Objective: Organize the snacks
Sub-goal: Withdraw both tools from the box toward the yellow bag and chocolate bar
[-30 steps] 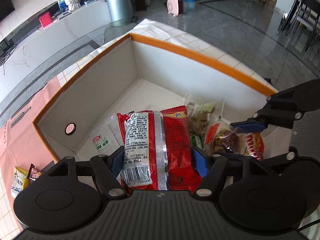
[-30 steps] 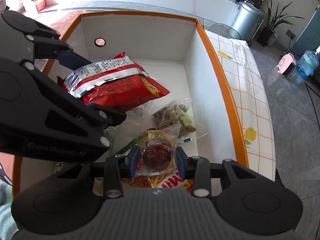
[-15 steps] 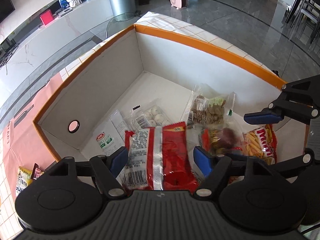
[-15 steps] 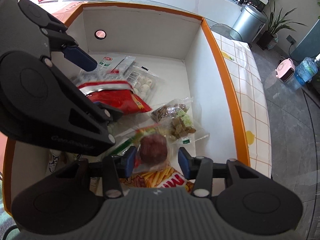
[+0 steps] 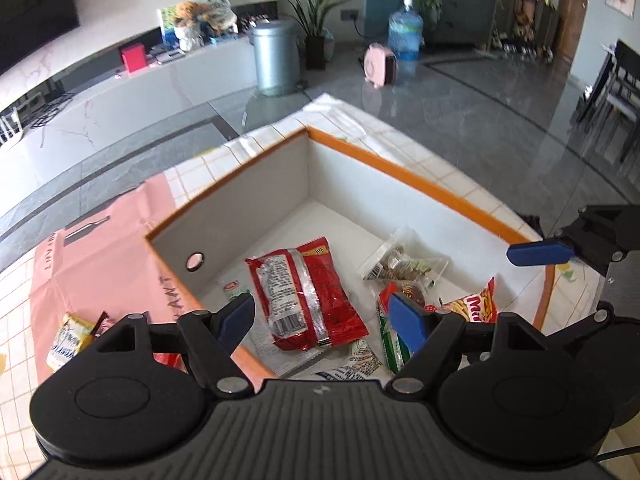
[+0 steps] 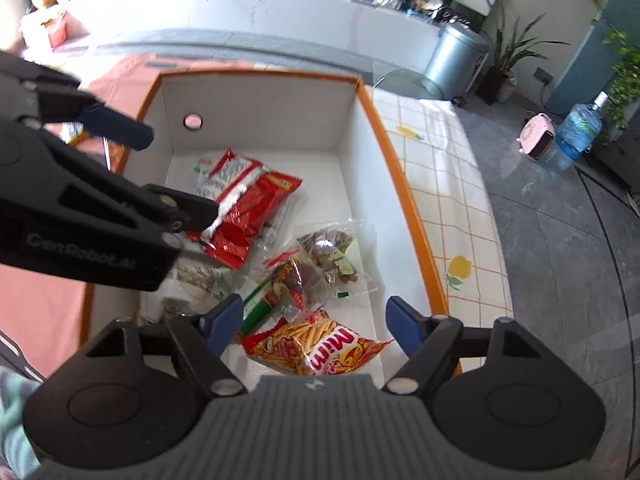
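Observation:
A white box with an orange rim (image 5: 420, 184) holds the snacks. A red packet (image 5: 308, 292) lies flat on its floor. My left gripper (image 5: 322, 316) hangs open above it, touching nothing. Beside the red packet (image 6: 248, 208) lie a clear bag of brown bites (image 6: 328, 244), a dark round pastry in a wrapper (image 6: 300, 280), a green packet (image 6: 256, 308) and an orange stick-snack packet (image 6: 320, 348). My right gripper (image 6: 312, 322) is above this pile, its jaws opening with nothing pressed between them.
Outside the box's left wall, a yellow packet (image 5: 66, 340) and a dark one lie on a pink cloth (image 5: 100, 248). A checked tablecloth (image 6: 448, 208) covers the table to the right of the box. A grey bin (image 5: 276, 56) and a water bottle (image 5: 404, 36) stand on the floor beyond.
The left gripper let go of the red packet, which now lies in the box. The right gripper released the pastry wrapper onto the pile. Both grippers rose away from the box.

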A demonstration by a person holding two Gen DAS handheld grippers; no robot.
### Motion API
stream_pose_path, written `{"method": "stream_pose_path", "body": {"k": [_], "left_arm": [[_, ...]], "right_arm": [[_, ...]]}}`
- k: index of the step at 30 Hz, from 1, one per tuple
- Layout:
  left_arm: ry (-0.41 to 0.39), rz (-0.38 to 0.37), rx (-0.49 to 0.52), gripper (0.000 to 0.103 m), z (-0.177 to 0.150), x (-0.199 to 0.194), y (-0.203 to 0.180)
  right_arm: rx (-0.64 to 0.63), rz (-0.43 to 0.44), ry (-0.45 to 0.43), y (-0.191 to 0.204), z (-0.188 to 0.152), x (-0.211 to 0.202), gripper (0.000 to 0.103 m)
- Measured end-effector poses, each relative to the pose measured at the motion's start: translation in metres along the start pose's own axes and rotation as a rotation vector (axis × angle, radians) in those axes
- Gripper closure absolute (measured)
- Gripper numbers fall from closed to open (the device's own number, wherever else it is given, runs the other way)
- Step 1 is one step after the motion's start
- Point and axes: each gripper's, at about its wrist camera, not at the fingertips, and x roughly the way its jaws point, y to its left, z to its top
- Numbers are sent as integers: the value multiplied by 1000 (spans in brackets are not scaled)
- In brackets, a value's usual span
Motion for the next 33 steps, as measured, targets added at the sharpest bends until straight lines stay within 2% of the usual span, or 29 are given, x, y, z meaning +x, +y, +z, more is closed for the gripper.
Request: {"method": "stream_pose_path", "body": {"k": [6, 9, 15, 22, 27, 33], "left_arm": [[-88, 58, -49, 14, -20, -45, 16], [-117, 90, -69, 14, -31, -63, 24], [-162, 145, -137, 14, -61, -93, 41], [-175, 214, -218, 13, -100, -115, 75], [-170, 249, -292, 13, -132, -125, 105], [-159, 247, -356, 13, -161, -120, 138]], "right_arm": [[105, 18, -110, 15, -11, -33, 27], [149, 24, -156, 31, -15, -46, 23], [214, 52, -226, 65, -24, -70, 23], [130, 51, -296, 125, -33, -80, 22], [103, 79, -291, 160, -38, -71, 22], [64, 115, -285, 195, -39, -51, 22]]}}
